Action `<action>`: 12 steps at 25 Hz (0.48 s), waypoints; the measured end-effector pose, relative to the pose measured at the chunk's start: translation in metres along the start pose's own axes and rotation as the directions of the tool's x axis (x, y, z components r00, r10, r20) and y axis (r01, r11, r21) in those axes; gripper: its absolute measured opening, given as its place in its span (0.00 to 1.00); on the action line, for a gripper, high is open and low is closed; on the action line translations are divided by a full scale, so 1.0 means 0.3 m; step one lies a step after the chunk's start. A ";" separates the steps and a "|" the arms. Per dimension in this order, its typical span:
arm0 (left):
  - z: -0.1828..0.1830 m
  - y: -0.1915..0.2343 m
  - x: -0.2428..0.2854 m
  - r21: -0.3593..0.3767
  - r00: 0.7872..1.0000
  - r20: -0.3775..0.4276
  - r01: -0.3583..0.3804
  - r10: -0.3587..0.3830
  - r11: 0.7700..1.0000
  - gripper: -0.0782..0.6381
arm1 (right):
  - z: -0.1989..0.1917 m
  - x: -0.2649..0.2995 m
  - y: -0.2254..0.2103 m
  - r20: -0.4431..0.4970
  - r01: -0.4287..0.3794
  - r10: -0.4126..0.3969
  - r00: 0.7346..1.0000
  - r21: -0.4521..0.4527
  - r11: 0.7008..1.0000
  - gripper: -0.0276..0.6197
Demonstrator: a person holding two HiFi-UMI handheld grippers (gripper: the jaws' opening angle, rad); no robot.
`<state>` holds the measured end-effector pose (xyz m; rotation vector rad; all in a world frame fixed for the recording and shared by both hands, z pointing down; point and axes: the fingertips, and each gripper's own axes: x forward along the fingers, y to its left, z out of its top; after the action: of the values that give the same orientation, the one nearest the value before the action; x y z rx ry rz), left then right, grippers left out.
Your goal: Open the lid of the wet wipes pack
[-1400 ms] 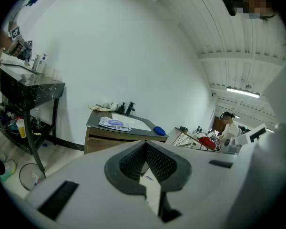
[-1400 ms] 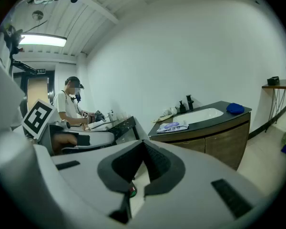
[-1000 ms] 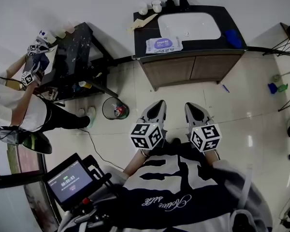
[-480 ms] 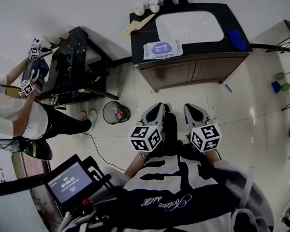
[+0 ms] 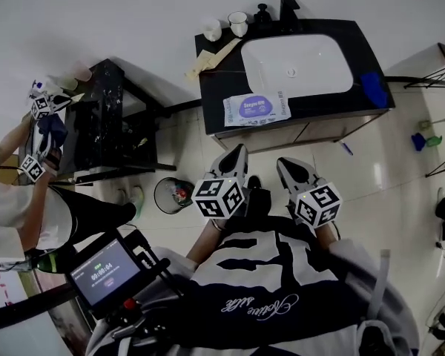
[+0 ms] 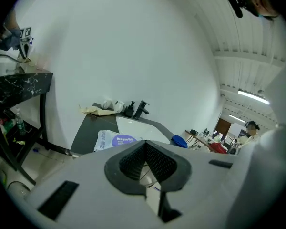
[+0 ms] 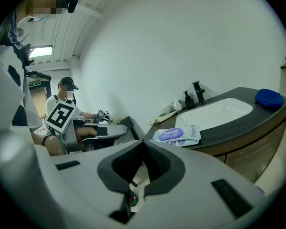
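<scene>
A white wet wipes pack [image 5: 256, 109] with a purple oval label lies flat on the dark vanity counter [image 5: 216, 80], left of the white basin [image 5: 297, 65]; its lid lies flat. It also shows in the left gripper view, pack [image 6: 115, 140], and in the right gripper view, pack [image 7: 177, 135]. My left gripper [image 5: 236, 156] and right gripper [image 5: 288, 165] hang side by side near my chest, well short of the counter, both shut with nothing between the jaws.
Two small cups [image 5: 225, 24], a dark bottle and black faucet [image 5: 288, 7] stand at the counter's back. A blue cloth [image 5: 373, 89] lies at its right end. A black side table [image 5: 107, 117] and another person [image 5: 30, 199] are to the left; a bin [image 5: 170, 194] stands on the floor.
The view has drawn closer to the vanity; the counter and pack now sit lower and nearer my grippers. The person at the left shifted. Both grippers keep their pose.
</scene>
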<state>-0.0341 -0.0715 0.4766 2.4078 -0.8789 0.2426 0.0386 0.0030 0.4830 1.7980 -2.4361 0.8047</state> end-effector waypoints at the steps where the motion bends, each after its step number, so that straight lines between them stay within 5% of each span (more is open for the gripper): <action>1: 0.016 0.024 0.029 -0.011 1.000 -0.007 0.005 -0.005 1.000 0.11 | 0.016 0.036 -0.008 -0.004 0.002 -0.002 1.000 -0.004 1.000 0.04; 12: 0.008 0.191 0.271 -0.068 0.993 -0.120 0.016 -0.024 0.998 0.11 | 0.068 0.267 -0.148 -0.125 0.041 -0.052 0.991 -0.094 0.995 0.04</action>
<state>-0.0083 -0.1527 0.5280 2.3130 -0.7953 0.3416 0.0569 -0.0860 0.5069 1.7095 -2.3038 0.7657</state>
